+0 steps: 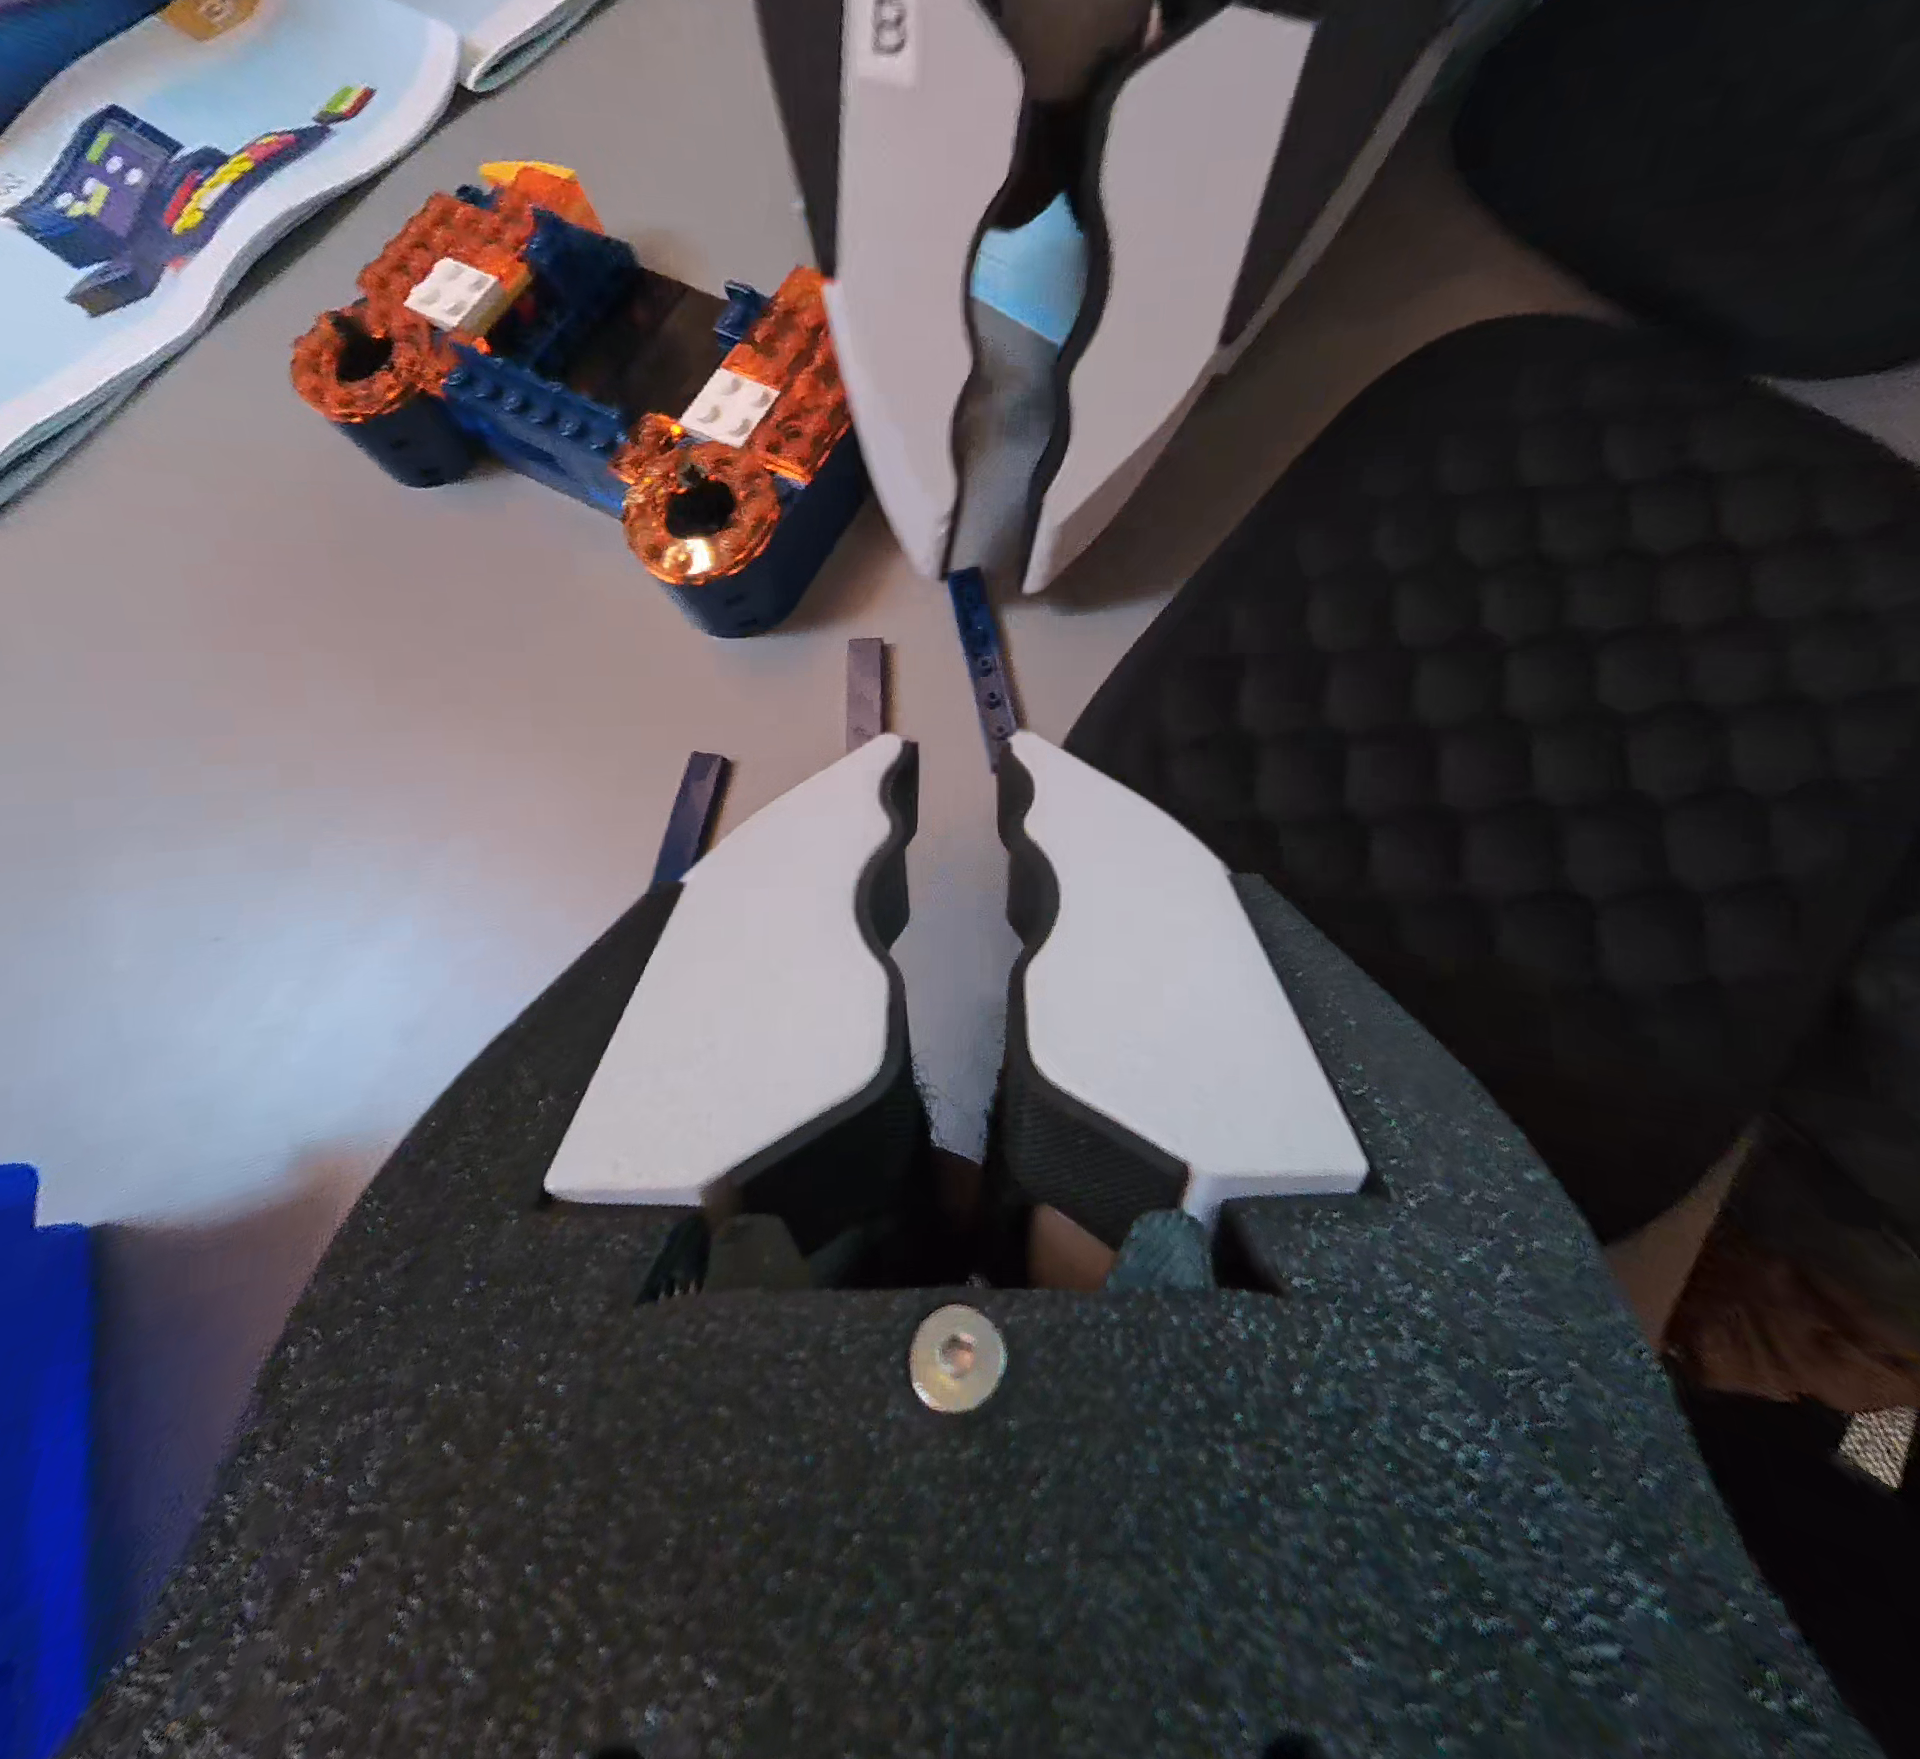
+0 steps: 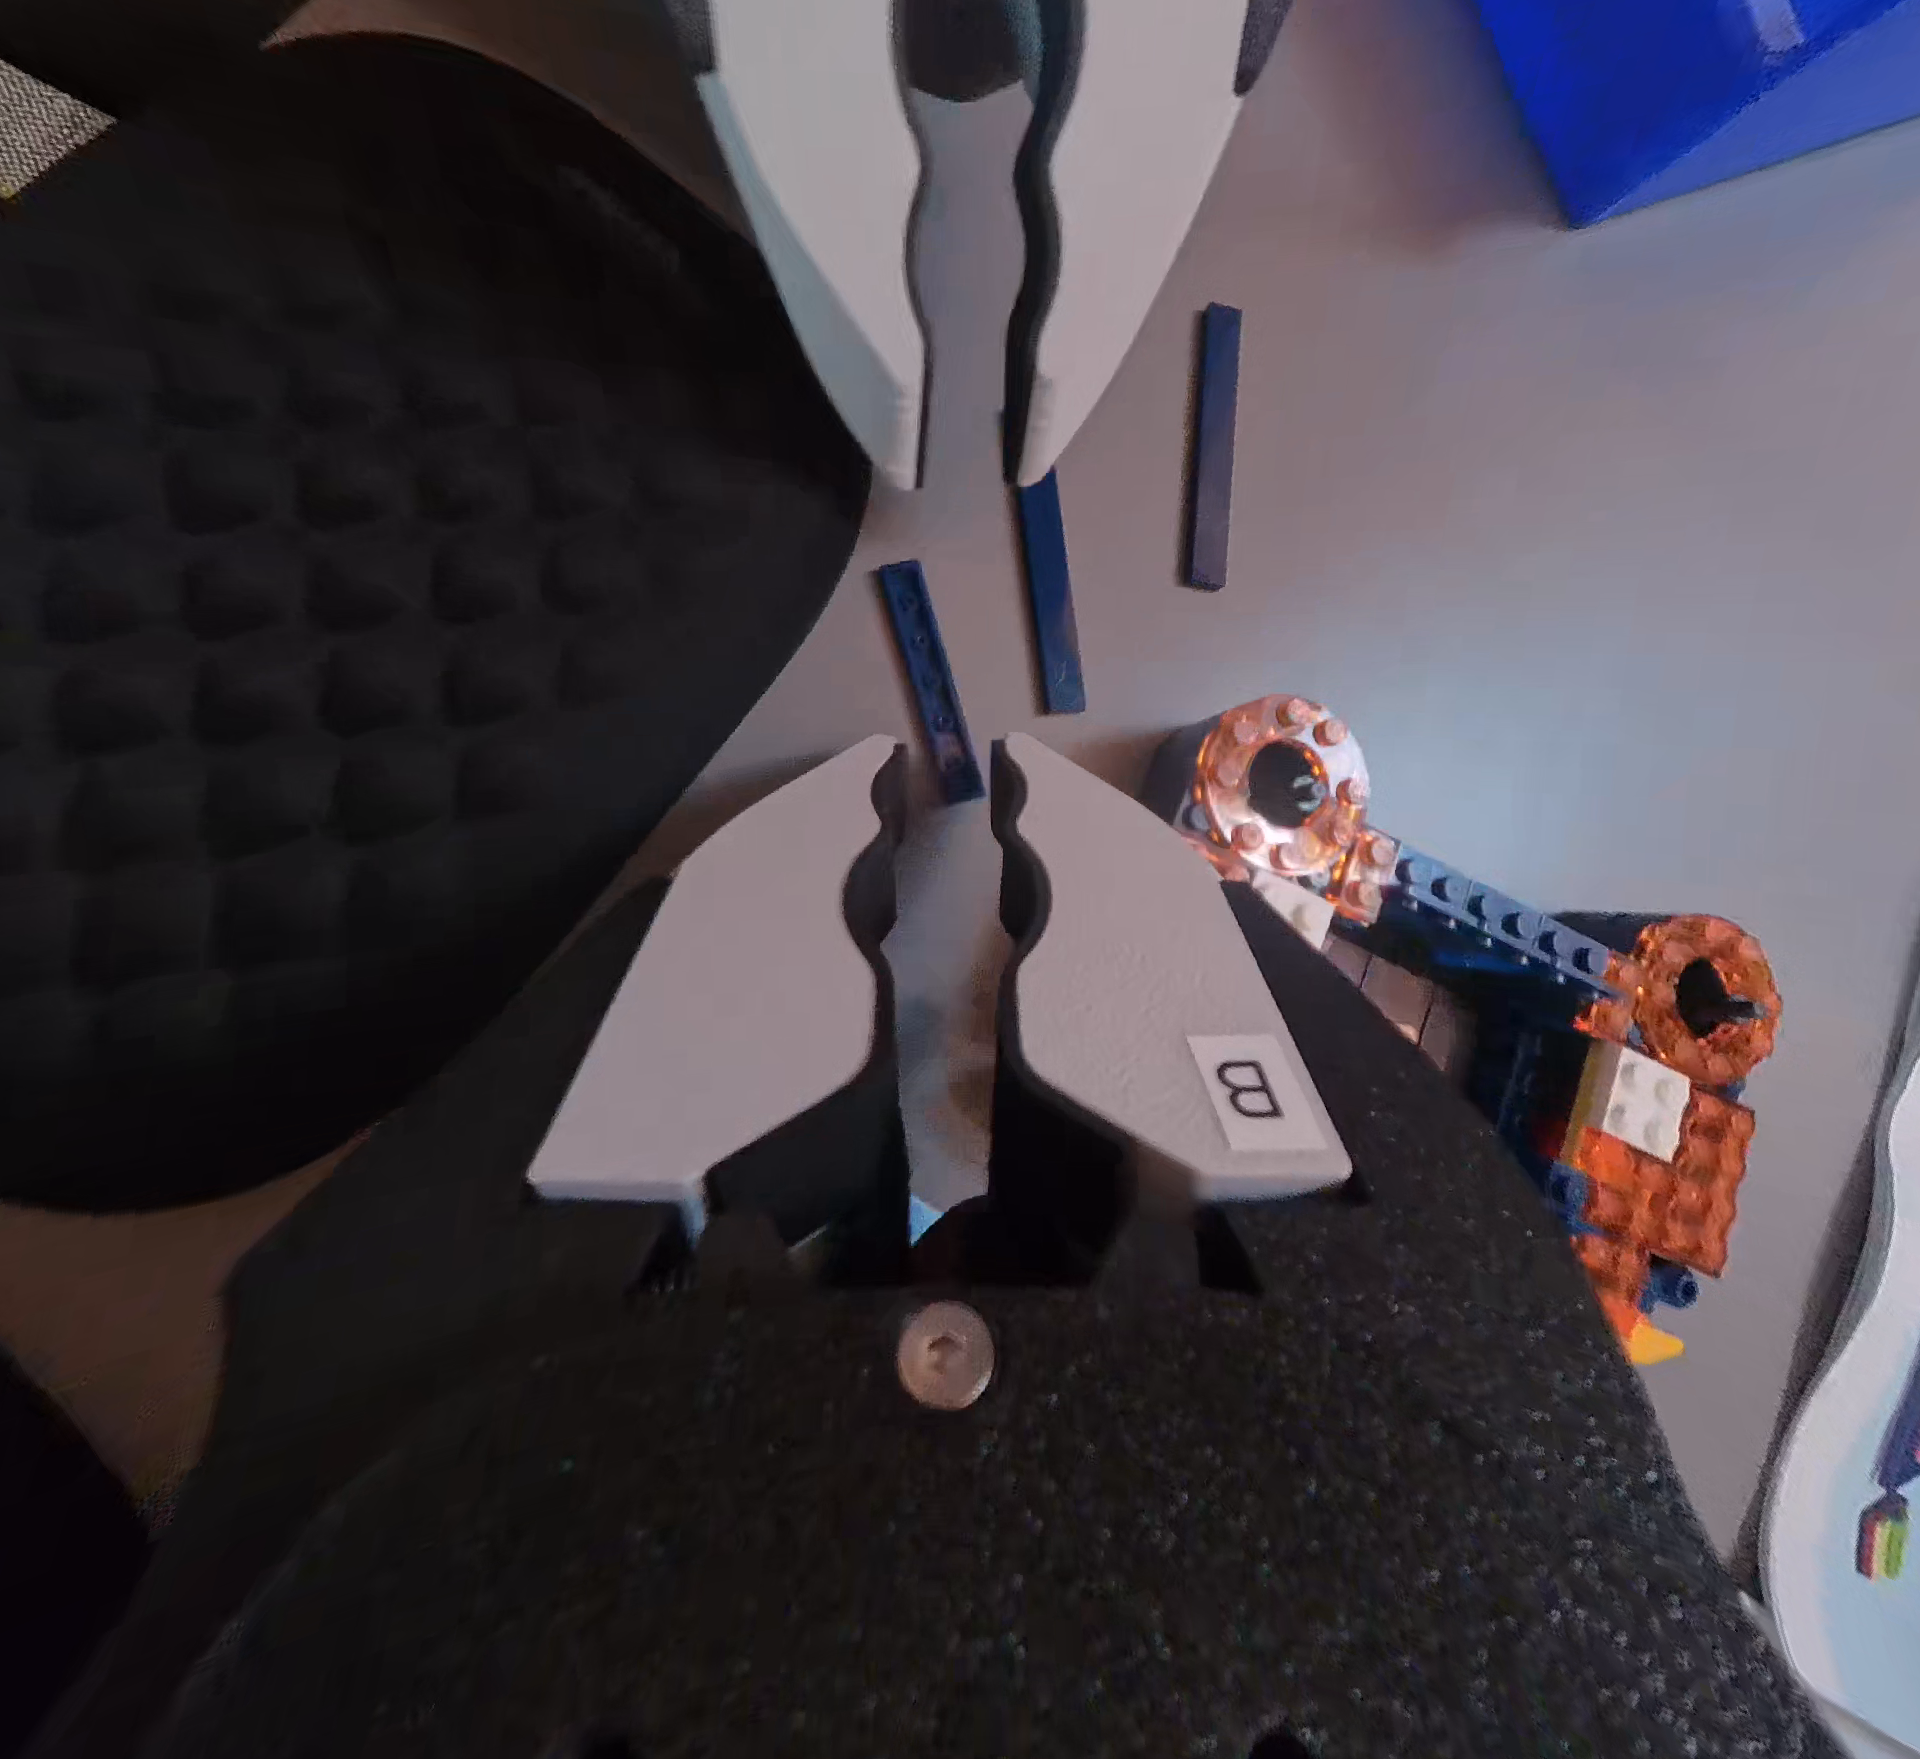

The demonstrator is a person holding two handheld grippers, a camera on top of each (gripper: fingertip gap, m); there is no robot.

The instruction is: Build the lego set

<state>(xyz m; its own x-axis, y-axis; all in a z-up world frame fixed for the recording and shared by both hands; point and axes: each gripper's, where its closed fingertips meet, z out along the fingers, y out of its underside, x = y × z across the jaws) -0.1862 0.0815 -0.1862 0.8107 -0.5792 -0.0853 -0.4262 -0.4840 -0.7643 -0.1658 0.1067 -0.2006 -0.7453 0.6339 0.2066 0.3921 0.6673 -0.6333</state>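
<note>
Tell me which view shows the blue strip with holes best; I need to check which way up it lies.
The right wrist view: the blue strip with holes lies unobscured on the grey table, its row of holes plain, one end between the right gripper tips. The left wrist view shows it farther off, narrower and less distinct.

We see the left gripper (image 1: 961,753) low and level, white fingers (image 1: 790,930) slightly parted, nothing pressed between the pads. The right gripper (image 2: 943,753) faces it tip to tip, close, its own fingers (image 2: 1122,971) likewise narrowly apart and unclamped.
</note>
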